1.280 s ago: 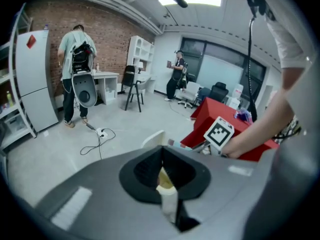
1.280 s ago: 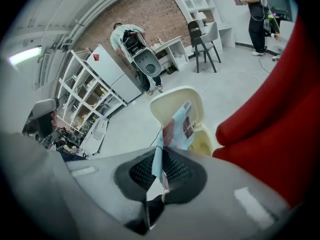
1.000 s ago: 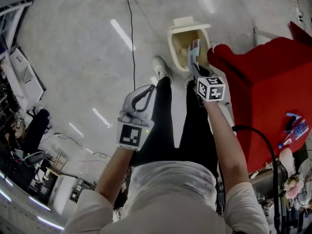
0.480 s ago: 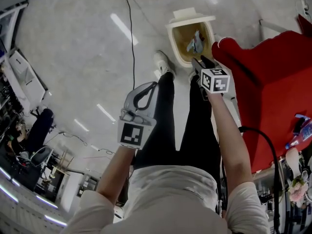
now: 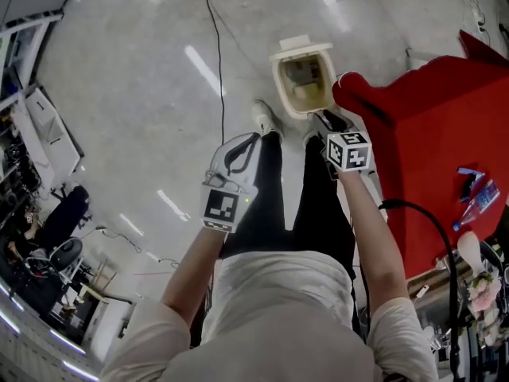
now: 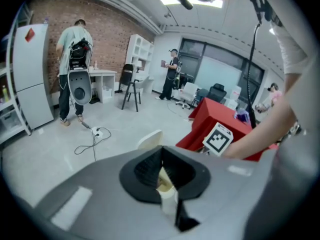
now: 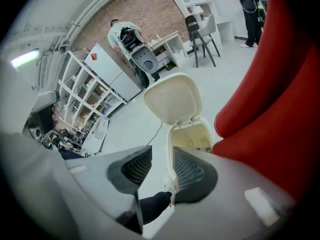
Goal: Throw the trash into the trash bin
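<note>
1. Right hand-held gripper (image 7: 160, 159): jaws apart with nothing between them, and they have just been closing a little. It points steeply down, just short of the trash bin (image 5: 277, 78) and close beside the red corner of the bench (image 5: 433, 126).
2. Left hand-held gripper (image 6: 161, 151): jaw tips together, holding nothing. In the head view it hangs over the person's black trouser leg (image 5: 262, 189), to the left of the right one and farther from the bin.
3. Trash bin: cream, standing on the grey floor (image 5: 119, 70), with its lid (image 7: 173, 98) swung open and standing up at the far side. A white shoe (image 5: 265, 118) sits just beside its near left corner.
4. Trash (image 5: 302, 72): pale scraps lie down inside the bin, apart from both hand-held grippers. They are too small to tell what they are.
5. Bench: covered in red cloth. A blue bottle (image 5: 475, 207) lies on it toward the right of the head view.
6. Floor: a black cable (image 5: 213, 46) runs past the bin on its left.
</note>
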